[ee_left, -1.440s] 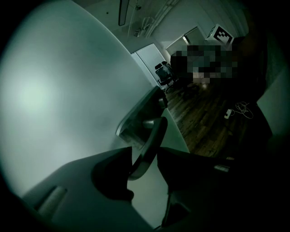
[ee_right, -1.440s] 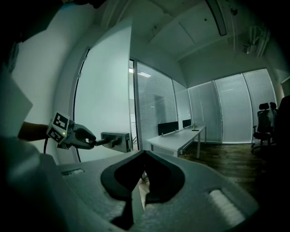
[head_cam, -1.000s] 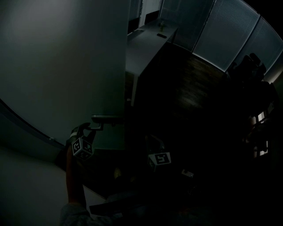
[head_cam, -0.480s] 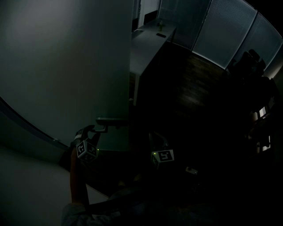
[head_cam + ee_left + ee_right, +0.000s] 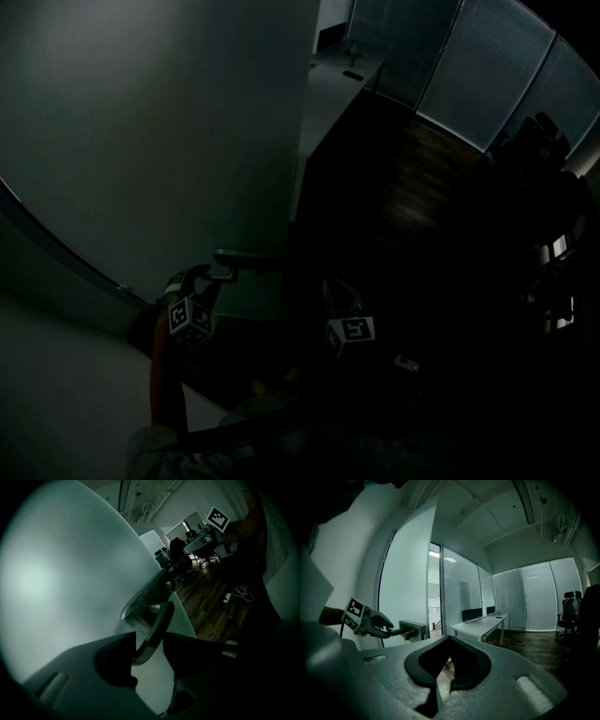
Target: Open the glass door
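The frosted glass door (image 5: pixel 169 141) fills the left of the dim head view, its free edge near the middle. Its metal lever handle (image 5: pixel 246 260) sticks out low on the door. My left gripper (image 5: pixel 202 277) is shut on that lever. In the left gripper view the handle (image 5: pixel 157 630) runs between the jaws of the left gripper (image 5: pixel 149 644), which close against it. The right gripper view shows the left gripper (image 5: pixel 389 630) clasping the handle (image 5: pixel 407 631) from the side. My right gripper (image 5: pixel 342 292) hangs right of the door edge; its jaws (image 5: pixel 449 639) are shut on nothing.
Beyond the door stands a long white desk (image 5: pixel 333 89) on a dark wooden floor (image 5: pixel 412 187). Blind-covered glass walls (image 5: pixel 487 75) close off the back. Office chairs (image 5: pixel 569 611) stand at the right. A cable with a plug strip (image 5: pixel 239 592) lies on the floor.
The door's free edge has swung to the right in the head view. My left gripper went right with the handle still in it. The right gripper drifted slightly right.
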